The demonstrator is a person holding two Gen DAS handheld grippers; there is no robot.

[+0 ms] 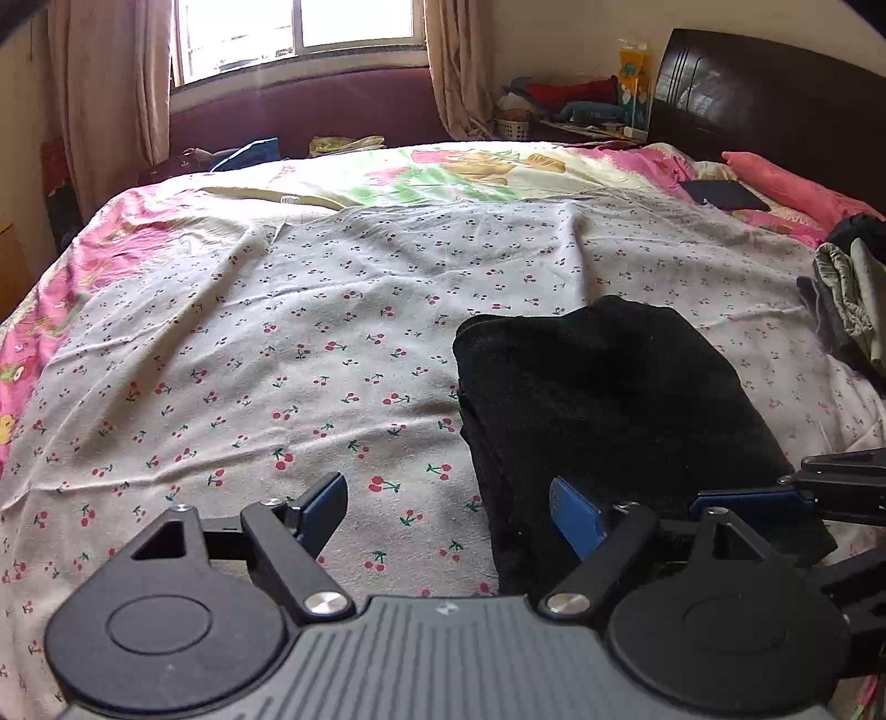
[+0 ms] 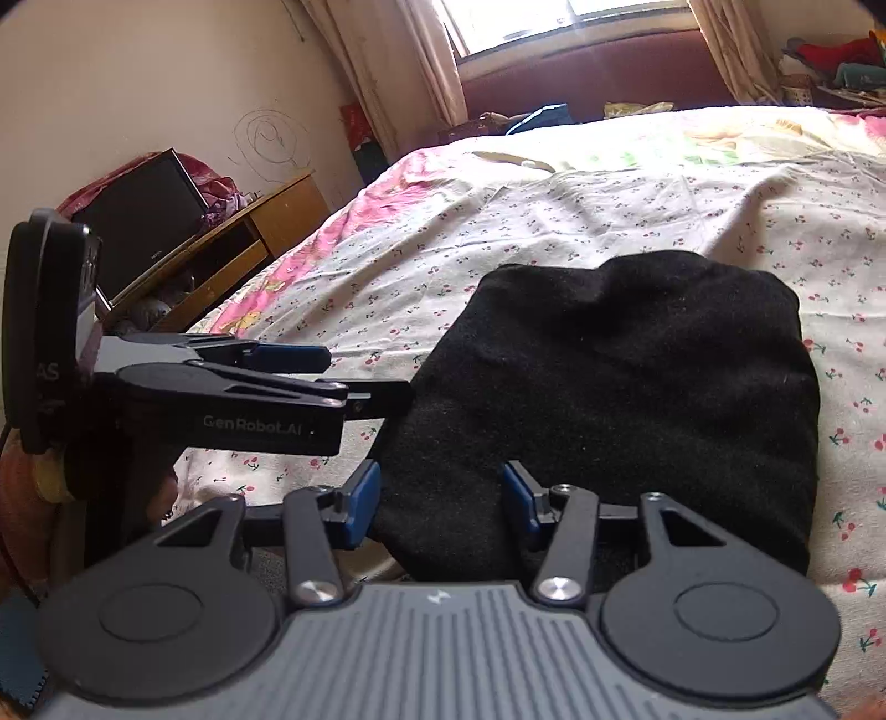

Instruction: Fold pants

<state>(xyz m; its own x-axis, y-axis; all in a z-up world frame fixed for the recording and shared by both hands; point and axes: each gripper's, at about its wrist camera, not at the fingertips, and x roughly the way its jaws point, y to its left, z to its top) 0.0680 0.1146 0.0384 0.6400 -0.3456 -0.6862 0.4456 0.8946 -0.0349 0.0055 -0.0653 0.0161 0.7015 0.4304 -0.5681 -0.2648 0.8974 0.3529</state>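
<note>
Your left gripper (image 1: pixel 448 512) gapes wide and empty, while your right gripper (image 2: pixel 443 498) (half open) straddles the folded black pants (image 2: pixel 609 399) without pinching them.

A lived-in home bedroom, seen from the side of a wide bed.

A cherry-print sheet (image 1: pixel 310 332) covers the bed (image 1: pixel 94 232); a dark wooden headboard (image 1: pixel 775 105) stands at 2 o'clock, a curtained window (image 1: pixel 299 27) at 12, a cluttered shelf of clothes (image 1: pixel 570 105) at 1, and in the right wrist view a wooden desk with a dark screen (image 2: pixel 144 221) at 10.
</note>
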